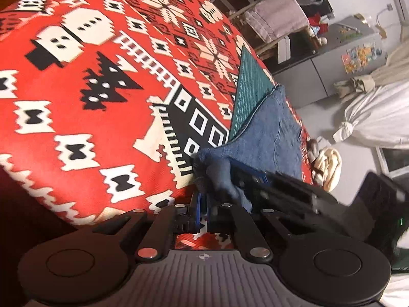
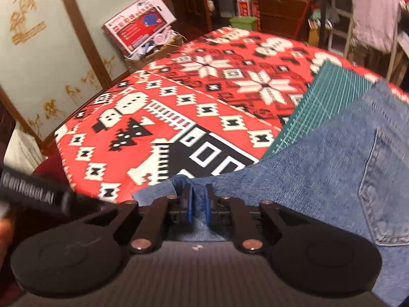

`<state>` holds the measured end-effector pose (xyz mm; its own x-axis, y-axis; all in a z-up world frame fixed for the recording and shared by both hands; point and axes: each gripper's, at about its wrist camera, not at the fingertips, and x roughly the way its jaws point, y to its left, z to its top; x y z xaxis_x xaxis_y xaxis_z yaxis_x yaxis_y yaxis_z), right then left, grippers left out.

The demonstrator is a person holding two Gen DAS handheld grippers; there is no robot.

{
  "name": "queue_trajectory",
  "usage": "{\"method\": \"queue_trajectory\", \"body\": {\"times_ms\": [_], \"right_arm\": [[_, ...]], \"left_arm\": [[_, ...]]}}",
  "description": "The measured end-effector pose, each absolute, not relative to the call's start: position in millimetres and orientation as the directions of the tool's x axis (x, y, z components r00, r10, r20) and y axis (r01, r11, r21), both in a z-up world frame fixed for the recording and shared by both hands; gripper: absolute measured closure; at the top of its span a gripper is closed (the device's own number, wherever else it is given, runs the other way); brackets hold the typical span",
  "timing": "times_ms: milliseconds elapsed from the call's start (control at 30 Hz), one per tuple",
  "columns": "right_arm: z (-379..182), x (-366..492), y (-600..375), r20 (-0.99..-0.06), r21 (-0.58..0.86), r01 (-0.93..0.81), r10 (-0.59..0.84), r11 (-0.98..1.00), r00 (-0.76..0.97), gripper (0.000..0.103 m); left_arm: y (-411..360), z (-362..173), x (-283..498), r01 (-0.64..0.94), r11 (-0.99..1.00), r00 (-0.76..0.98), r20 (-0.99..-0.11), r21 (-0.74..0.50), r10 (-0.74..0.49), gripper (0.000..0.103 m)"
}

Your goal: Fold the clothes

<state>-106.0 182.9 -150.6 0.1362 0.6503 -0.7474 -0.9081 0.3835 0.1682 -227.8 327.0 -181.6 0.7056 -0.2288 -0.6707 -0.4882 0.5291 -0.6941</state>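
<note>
A pair of blue denim jeans (image 2: 319, 168) lies on a table covered by a red, white and black patterned cloth (image 2: 158, 128), partly over a green gridded cutting mat (image 2: 324, 97). The denim stretches away from both grippers toward the table's far right, with a back pocket facing up. The right gripper (image 2: 198, 204) is clamped on the near denim edge. The left gripper (image 1: 203, 199) pinches a bunched denim corner beside it.

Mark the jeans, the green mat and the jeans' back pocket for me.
jeans (image 2: 319, 163): right wrist view, on the flat denim panel left of the pocket.
green mat (image 2: 329, 94): right wrist view, on its gridded face.
back pocket (image 2: 388, 184): right wrist view, middle of the stitched patch.
</note>
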Motion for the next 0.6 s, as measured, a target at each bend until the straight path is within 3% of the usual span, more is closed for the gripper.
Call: {"method": "queue_trajectory", "body": {"times_ms": [200, 467, 600], "right_arm": [[-148.8, -140.4, 176.9, -0.748, 0.058, -0.956, 0.647, 0.287, 0.149, 0.091], [-126.9, -117.3, 136.7, -0.699, 0.148, -0.918, 0.695, 0.368, 0.165, 0.091], [-125.6, -105.4, 103.2, -0.694, 0.185, -0.880, 0.692, 0.437, 0.198, 0.091]], "left_arm": [[341.1, -157.6, -239.9, -0.515, 0.541, 0.715, -0.682, -0.664, -0.155, 0.100], [316.1, -145.6, -211.3, -0.418, 0.625, 0.741, -0.646, -0.659, -0.186, 0.099], [302.1, -153.6, -196.8, -0.409, 0.700, 0.711, -0.686, -0.585, -0.158, 0.099]]}}
